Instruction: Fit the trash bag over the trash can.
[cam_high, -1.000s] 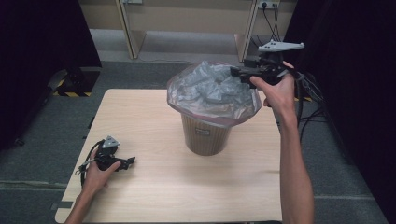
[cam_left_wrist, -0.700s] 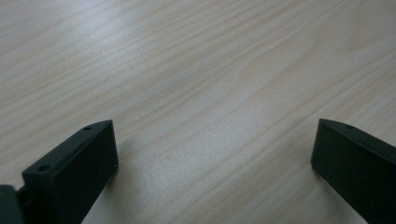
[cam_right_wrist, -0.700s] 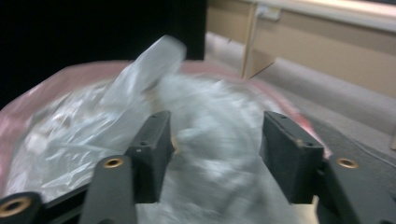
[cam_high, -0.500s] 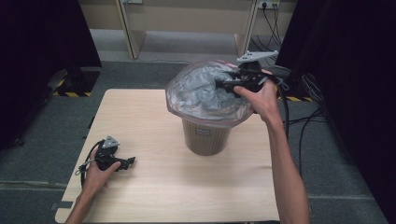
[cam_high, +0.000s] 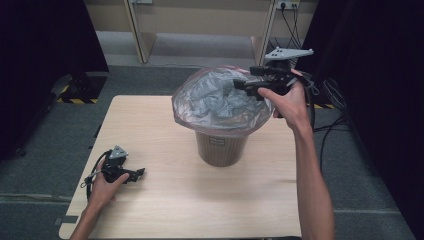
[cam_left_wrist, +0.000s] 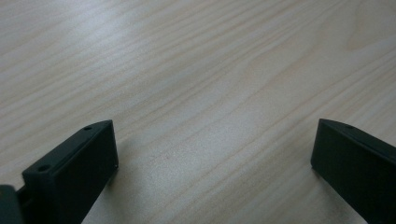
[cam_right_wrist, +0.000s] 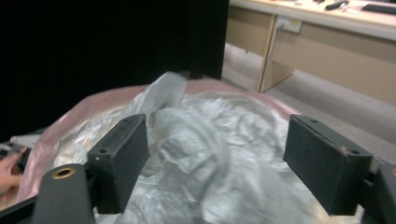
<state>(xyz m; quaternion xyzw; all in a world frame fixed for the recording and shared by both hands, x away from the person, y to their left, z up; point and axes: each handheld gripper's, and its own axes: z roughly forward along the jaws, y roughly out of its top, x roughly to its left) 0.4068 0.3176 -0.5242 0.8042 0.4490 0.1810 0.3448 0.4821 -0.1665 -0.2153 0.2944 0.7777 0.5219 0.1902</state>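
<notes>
A brown waste bin (cam_high: 220, 147) stands in the middle of the wooden table (cam_high: 200, 200). A crumpled clear plastic bag (cam_high: 215, 100) lines it, its pinkish edge folded over the rim. My right gripper (cam_high: 241, 85) hovers level over the bag's right side, pointing left. In the right gripper view the gripper (cam_right_wrist: 217, 158) is open and its jaws have just been opening wide. The bag (cam_right_wrist: 210, 140) bulges up between and beyond them, and the pads do not press on it. My left gripper (cam_high: 140, 173) rests on the table at the front left, open (cam_left_wrist: 212, 172) with only bare wood between its jaws.
Wooden desk legs (cam_high: 137, 30) stand beyond the table's far edge. Cables (cam_high: 325, 100) trail over the floor at the right. Black curtains close both sides. Bare tabletop surrounds the bin.
My right gripper has moved left from beside the bin's right rim to over the bag, and the bag's top has shifted. The left hand has stayed put.
</notes>
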